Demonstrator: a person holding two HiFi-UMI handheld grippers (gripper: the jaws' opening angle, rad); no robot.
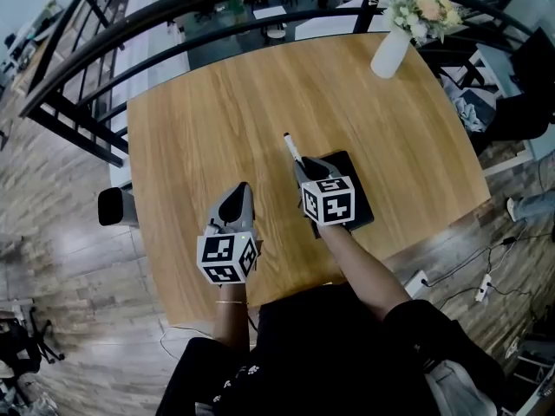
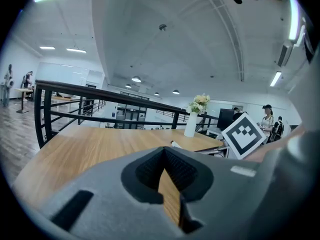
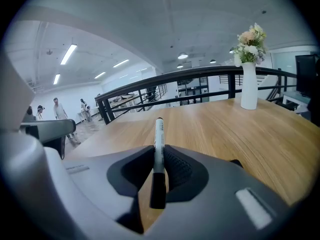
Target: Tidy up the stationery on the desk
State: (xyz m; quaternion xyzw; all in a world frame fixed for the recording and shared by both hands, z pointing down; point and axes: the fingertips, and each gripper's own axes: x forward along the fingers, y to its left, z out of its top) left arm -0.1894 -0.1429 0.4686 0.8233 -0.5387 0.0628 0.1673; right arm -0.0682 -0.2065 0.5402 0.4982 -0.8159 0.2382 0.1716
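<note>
step: right gripper (image 3: pixel 159 156) is carrying a marker (image 3: pixel 158 139) over the desk (image 1: pixel 217 102); looks like pick done, placing not yet done
right jaws: partly closed, pinching the marker near its black end
left gripper (image 2: pixel 164 156): jaws fully together, holding nothing
marker place: sticking forward out of the right jaws, above the wood, just beside a flat black item (image 1: pixel 347 163) (case or notebook, can't tell)
next: probably needs lowering the marker at the black item, then opening
marker look: slim white barrel, black rear section, dark tip
</note>
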